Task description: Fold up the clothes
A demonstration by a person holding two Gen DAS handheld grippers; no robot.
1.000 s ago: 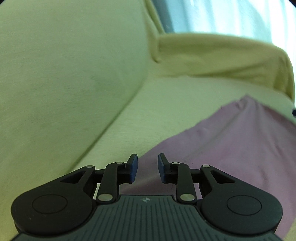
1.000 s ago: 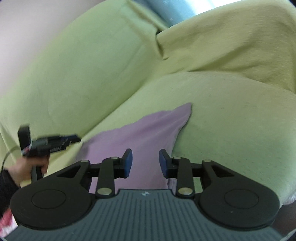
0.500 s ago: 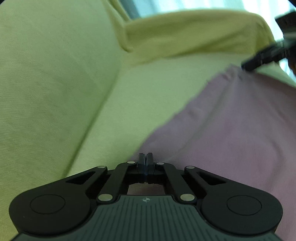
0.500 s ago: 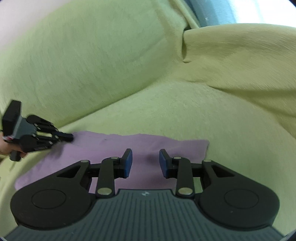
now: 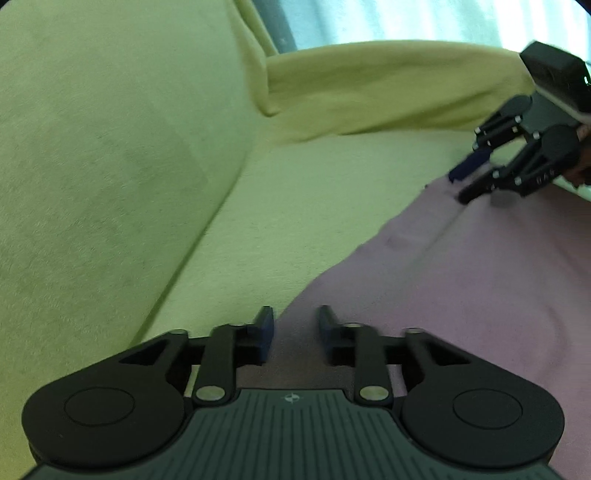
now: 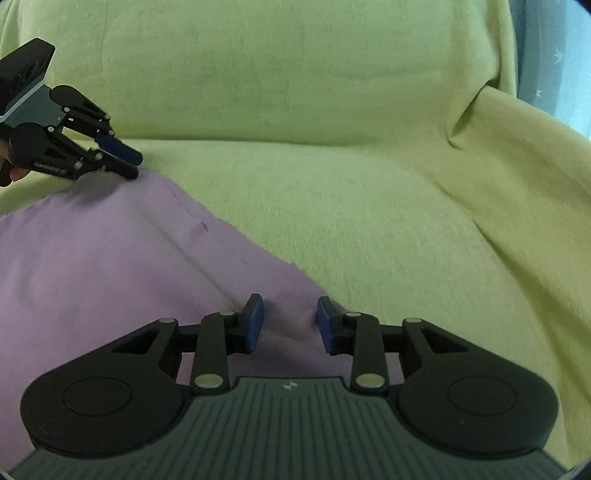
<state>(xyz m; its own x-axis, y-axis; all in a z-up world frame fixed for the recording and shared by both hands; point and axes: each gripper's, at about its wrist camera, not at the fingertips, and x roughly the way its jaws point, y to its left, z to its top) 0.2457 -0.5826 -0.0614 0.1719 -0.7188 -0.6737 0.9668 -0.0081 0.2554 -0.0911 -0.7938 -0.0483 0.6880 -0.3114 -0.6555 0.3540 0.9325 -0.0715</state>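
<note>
A purple garment (image 5: 461, 280) (image 6: 92, 266) lies spread flat on the yellow-green sofa seat (image 6: 351, 206). My left gripper (image 5: 295, 328) is open, low over one corner of the garment, with the cloth's edge running between its fingers. From the right wrist view the left gripper (image 6: 133, 165) shows at the upper left, its lower finger touching that corner. My right gripper (image 6: 289, 317) is open over the opposite corner along the same edge, with cloth under both fingers. The right gripper (image 5: 461, 186) also appears at the upper right of the left wrist view.
The sofa backrest (image 6: 277, 66) rises just beyond the garment's far edge. A padded armrest (image 6: 517, 155) (image 5: 388, 92) closes the seat on the right. A pale curtain (image 5: 406, 18) hangs behind the armrest. Bare seat cushion (image 5: 295, 206) lies between garment and backrest.
My left gripper went from open to shut half a second ago and is open again now. The right gripper stayed open and swung down onto the garment's other corner.
</note>
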